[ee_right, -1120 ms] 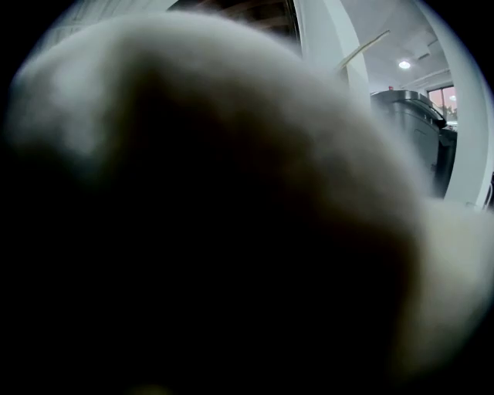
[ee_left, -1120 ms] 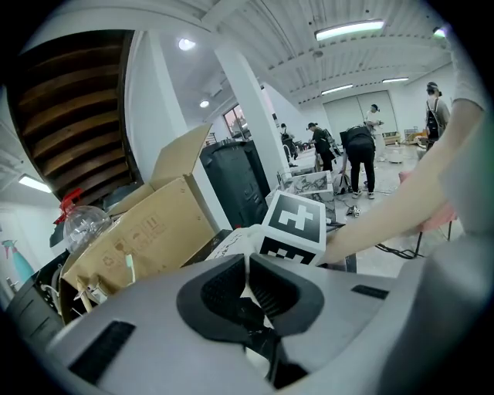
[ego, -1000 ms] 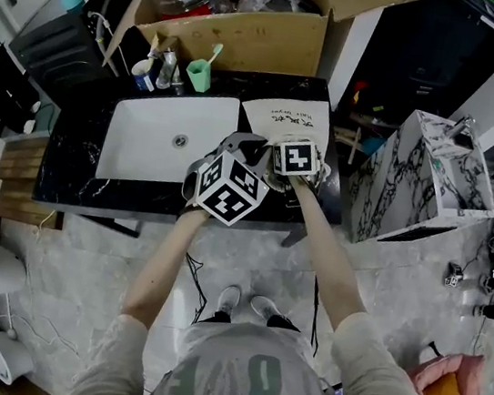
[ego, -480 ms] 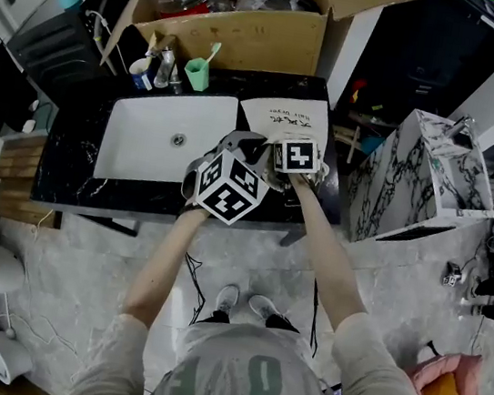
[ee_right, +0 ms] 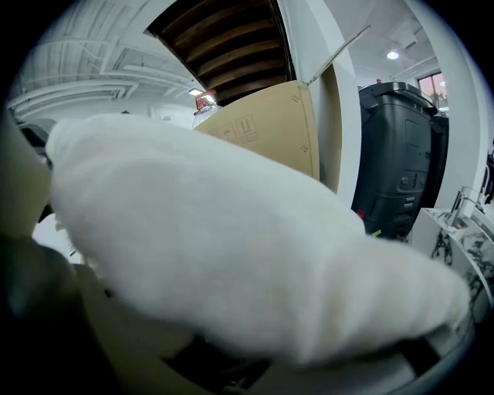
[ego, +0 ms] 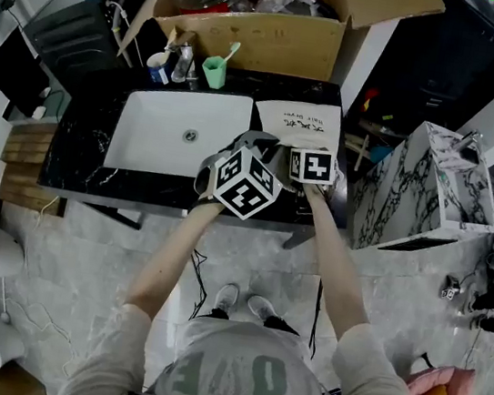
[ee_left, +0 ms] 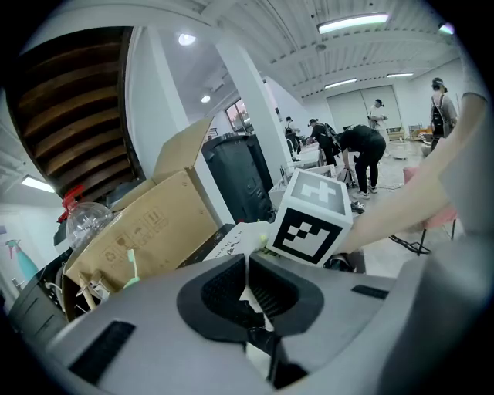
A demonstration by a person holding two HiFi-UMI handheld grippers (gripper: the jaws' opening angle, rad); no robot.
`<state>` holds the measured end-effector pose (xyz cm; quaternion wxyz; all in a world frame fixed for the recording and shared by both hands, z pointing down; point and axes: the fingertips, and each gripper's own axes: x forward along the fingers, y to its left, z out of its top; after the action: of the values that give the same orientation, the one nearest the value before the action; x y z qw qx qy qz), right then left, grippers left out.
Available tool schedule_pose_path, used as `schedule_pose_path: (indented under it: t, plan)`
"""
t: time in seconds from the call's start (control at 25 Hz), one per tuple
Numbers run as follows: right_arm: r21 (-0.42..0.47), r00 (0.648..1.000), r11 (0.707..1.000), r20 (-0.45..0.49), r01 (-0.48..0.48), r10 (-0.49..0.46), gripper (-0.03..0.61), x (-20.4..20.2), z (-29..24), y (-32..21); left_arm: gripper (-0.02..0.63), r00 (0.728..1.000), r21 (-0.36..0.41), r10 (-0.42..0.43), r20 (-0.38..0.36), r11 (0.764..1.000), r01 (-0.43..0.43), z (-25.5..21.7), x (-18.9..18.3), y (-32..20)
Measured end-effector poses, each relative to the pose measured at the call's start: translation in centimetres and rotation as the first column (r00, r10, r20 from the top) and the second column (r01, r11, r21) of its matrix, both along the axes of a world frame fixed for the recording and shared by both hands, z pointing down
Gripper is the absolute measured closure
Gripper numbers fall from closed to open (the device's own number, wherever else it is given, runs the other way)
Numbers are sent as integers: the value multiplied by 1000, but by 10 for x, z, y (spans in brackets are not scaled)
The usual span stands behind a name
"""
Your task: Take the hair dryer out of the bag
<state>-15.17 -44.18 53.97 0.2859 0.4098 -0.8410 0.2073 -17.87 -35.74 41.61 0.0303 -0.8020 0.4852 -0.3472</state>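
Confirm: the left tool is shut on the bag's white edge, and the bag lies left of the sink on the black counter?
Wrong side: the head view shows the bag lying right of the sink, not left. The left tool is shut on its white edge, and it is on the black counter.

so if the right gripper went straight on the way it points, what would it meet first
The white bag: its cloth fills the right gripper's own view, so contact looks immediate. Its jaws have just been closing, seemingly with cloth between them; whether they pinch it is unclear.
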Motion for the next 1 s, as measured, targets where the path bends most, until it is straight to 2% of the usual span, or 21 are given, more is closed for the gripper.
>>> schedule_pose_path:
  t: [0.4,0.6,1.0]
  plan:
    - [29,1000,1000,10,5,-5,334,19,-19,46,574,1000,-6,-16,16,1000,16,11,0,2]
    - [72,999,997,11,32,-33,334,30,-31,80,574,1000,-8,-17,15,1000,18,14,2,3]
    - [122,996,993,89,-4,-7,334,61,-45,148,575,1000,-13,-9,9,1000,9,23,7,8]
